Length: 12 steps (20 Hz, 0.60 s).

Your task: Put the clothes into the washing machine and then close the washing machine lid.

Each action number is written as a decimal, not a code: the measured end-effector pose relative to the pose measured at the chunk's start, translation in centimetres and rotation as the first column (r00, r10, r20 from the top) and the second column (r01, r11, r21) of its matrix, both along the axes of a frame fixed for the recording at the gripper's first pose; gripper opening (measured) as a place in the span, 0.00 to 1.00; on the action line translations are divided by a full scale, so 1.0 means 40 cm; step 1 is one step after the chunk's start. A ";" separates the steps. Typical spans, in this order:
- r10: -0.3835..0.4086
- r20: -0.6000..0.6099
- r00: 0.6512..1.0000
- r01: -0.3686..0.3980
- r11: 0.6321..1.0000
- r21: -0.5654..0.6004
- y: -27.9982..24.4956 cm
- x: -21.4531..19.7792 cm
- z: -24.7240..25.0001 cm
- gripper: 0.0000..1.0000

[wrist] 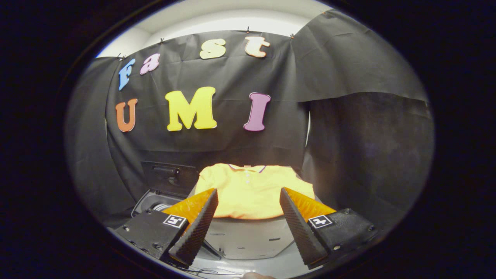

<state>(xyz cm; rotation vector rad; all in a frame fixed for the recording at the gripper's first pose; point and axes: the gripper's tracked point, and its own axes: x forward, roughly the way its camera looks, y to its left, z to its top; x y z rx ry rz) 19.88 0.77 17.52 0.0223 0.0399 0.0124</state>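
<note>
Black cloth walled the booth behind a pale bench (248, 242), and the landmark for everything was the yellow polo shirt (250, 190) lying folded on that bench. To the left of the shirt, and set lower, the washing machine (155, 203) stood with its dark lid (170, 176) raised against the cloth, the drum opening just visible beneath it. The shirt itself lay flat, collar away from the camera, its near hem facing the fingers. The gripper (248, 224) hovered just short of that hem with its fingers spread wide and nothing between them; the shirt sat beyond and between their tips.

The shirt looked light, soft and limp, so it would likely sag and unfold once lifted. A pinch through several folded layers near the middle of the near edge seemed the best hold, bunching the cloth so no sleeve trailed over the machine's rim.
</note>
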 end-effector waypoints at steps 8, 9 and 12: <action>0.031 -0.047 0.998 -0.033 0.998 -0.052 -0.001 0.235 0.065 0.99; 0.035 -0.058 0.998 -0.038 0.998 -0.053 0.001 0.260 0.067 0.99; 0.048 -0.101 0.994 -0.054 0.997 -0.055 0.008 0.347 0.059 0.99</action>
